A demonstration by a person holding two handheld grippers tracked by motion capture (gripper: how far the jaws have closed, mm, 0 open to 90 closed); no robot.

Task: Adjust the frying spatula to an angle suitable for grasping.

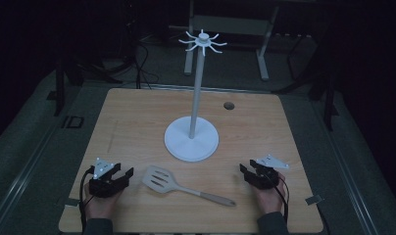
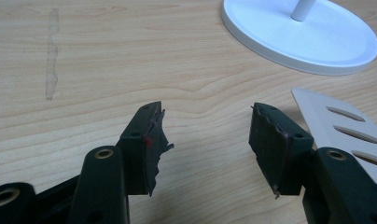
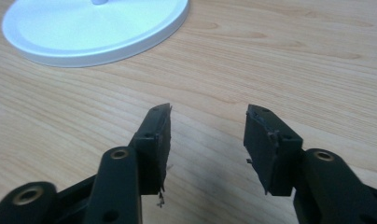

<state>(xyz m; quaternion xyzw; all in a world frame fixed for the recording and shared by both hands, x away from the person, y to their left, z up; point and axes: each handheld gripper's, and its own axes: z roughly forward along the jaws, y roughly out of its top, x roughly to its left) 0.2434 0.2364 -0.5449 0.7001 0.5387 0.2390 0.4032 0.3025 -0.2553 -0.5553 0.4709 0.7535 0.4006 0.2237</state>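
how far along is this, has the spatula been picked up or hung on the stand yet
Nothing looks done. The spatula lies flat on the table, and the stand hooks are bare. Left gripper and right gripper rest open and empty beside it. Grasping and probably hanging remain.

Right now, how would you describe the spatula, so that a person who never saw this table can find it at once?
Start at the white stand with the tall pole in the middle of the wooden table. Just in front of its round base, between the two grippers, lies the spatula. It is the one flat utensil: pale slotted blade, wooden handle.
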